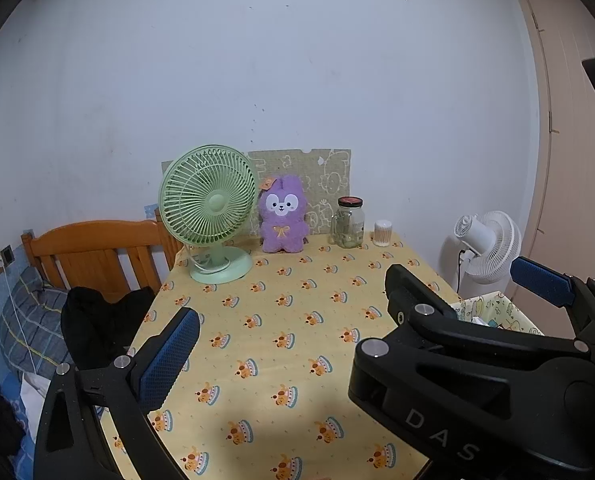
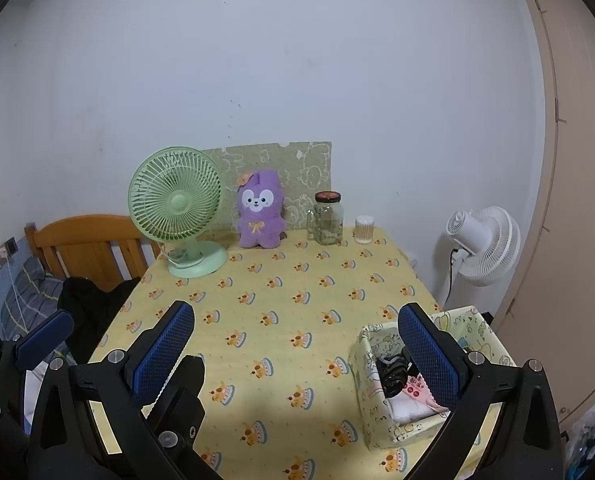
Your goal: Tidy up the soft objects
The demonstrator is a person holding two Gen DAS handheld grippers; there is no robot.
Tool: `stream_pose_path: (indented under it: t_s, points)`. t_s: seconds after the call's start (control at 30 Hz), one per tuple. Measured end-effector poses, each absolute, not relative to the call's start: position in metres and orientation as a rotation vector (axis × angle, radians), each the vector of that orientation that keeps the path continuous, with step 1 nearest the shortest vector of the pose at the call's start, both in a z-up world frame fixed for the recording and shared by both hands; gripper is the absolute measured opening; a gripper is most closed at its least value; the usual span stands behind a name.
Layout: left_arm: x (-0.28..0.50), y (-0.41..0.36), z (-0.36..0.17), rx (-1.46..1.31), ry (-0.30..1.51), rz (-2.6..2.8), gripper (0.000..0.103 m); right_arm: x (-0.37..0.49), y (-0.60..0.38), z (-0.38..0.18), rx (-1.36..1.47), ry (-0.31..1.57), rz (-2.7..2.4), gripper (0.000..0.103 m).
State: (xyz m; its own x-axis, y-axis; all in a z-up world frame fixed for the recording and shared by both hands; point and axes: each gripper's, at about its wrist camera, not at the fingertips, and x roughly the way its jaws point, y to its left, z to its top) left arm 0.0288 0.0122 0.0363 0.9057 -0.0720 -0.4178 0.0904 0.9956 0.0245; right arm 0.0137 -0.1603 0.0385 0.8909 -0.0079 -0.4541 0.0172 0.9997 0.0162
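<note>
A fabric storage box (image 2: pixel 371 390) with cartoon print stands at the table's right front edge; it holds folded soft items, a black one (image 2: pixel 393 374) and a pink-and-white one (image 2: pixel 415 398). Its rim shows in the left wrist view (image 1: pixel 497 312) behind the right gripper's body. My right gripper (image 2: pixel 297 344) is open and empty, its right finger over the box. My left gripper (image 1: pixel 297 344) is open and empty above the tablecloth; only its left blue pad (image 1: pixel 165 360) shows. A purple plush bunny (image 1: pixel 283 214) sits upright at the table's back.
A green desk fan (image 1: pixel 209 212), a glass jar (image 1: pixel 349 222) and a cotton-swab tub (image 1: pixel 382 233) stand along the back. A white floor fan (image 2: pixel 483 244) and a door are at the right. A wooden chair with black clothing (image 1: pixel 101 320) stands left.
</note>
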Motion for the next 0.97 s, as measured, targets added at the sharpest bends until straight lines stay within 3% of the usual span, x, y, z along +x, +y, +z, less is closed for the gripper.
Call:
stream_pose_path:
  t_s: [0.97]
  points:
    - [0.0293, 0.0145, 0.0365, 0.036, 0.43, -0.094, 0.103, 0.0131, -0.1611, 0.0398, 0.019, 0.467, -0.019, 0.103]
